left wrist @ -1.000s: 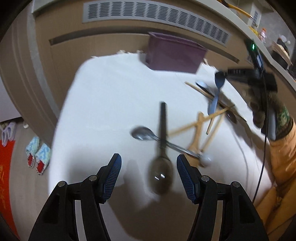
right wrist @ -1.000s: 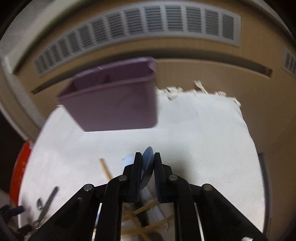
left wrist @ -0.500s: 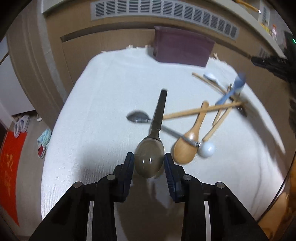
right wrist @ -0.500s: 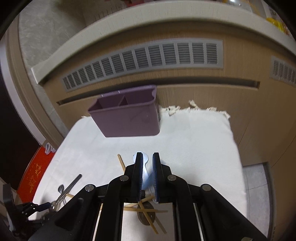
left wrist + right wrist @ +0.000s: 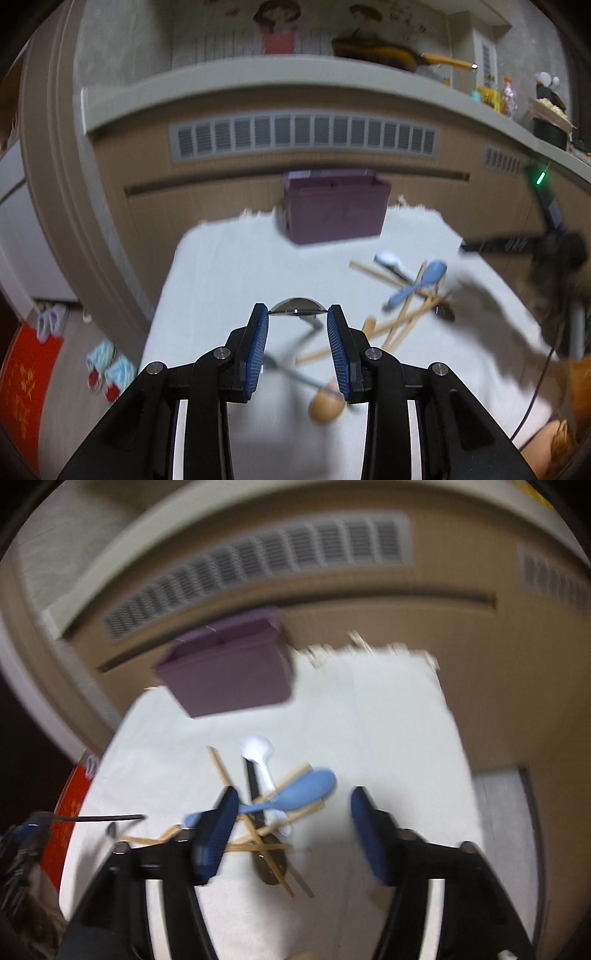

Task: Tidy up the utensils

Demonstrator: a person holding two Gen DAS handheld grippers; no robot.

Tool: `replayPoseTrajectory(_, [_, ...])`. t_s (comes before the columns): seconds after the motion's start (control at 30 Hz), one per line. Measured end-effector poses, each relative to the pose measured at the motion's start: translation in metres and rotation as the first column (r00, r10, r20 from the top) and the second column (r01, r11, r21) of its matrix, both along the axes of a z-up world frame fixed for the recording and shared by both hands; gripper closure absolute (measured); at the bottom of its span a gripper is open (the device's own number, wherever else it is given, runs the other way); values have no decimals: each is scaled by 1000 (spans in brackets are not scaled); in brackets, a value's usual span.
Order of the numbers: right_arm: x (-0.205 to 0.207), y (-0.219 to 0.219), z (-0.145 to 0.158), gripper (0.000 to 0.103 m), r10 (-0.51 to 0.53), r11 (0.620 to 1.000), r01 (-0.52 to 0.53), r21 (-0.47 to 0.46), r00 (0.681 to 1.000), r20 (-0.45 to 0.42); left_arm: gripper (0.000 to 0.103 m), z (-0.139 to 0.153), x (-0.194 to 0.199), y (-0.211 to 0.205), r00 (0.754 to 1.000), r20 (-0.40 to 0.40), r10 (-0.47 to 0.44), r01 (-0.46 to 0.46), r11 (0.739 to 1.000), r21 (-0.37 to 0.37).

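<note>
My left gripper (image 5: 297,314) is shut on the bowl of a dark grey spoon (image 5: 297,308), held edge-on above the white cloth table (image 5: 221,277); its handle hangs down behind the fingers. My right gripper (image 5: 294,800) has its jaws opening, and nothing is pressed between the pads. The blue spoon (image 5: 299,794) lies below them on a pile of wooden chopsticks (image 5: 221,768), a white spoon (image 5: 258,753) and a black spoon (image 5: 255,786). The purple organizer box (image 5: 334,212) stands at the table's far edge. A wooden spoon (image 5: 327,406) lies near my left fingers.
A cabinet front with a vent grille (image 5: 303,136) rises just behind the table. Slippers (image 5: 107,365) and a red mat (image 5: 26,384) are on the floor to the left. A cable (image 5: 539,391) and a person's sleeve (image 5: 580,384) are at the right edge.
My left gripper closed on the dark spoon's bowl and lifted it off the cloth. My right gripper drew back from the box and opened; the blue spoon now rests on the pile.
</note>
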State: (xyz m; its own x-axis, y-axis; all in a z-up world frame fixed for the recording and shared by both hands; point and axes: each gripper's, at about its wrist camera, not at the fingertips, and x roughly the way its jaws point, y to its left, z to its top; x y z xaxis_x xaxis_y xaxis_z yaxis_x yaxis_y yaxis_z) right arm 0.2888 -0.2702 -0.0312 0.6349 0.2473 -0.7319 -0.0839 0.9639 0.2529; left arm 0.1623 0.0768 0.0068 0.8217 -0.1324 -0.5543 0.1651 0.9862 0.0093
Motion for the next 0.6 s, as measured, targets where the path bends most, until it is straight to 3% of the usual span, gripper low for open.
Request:
replayPoseTrajectory(0.13, [22,8,-32,41,-81,996,83,29,993,-81,69,7,12,-4,999,37,-27,27,1000,-3])
replayPoseTrajectory(0.27, [43,23,-53,41,-107,994,107,-3,985,-136,69,4,24,-2,999,36,-39,41,999,-29])
replayPoseTrajectory(0.37, [50,28,-60,45,-138,990,132,-57,984,-109,69,1,30,5,999,35,-34,36,998,-59])
replayPoseTrajectory(0.4, [51,30,-60,52,-132,990,125,-71,986,-105,69,0,30,5,999,34,-33,35,997,-68])
replayPoseTrajectory(0.5, [53,39,-56,87,-70,992,60,-114,994,-85,69,-1,34,12,999,22,-24,26,995,-100])
replayPoseTrajectory(0.6, [45,42,-44,96,-12,994,6,-110,998,-55,69,-1,33,13,1000,15,-17,18,994,-105])
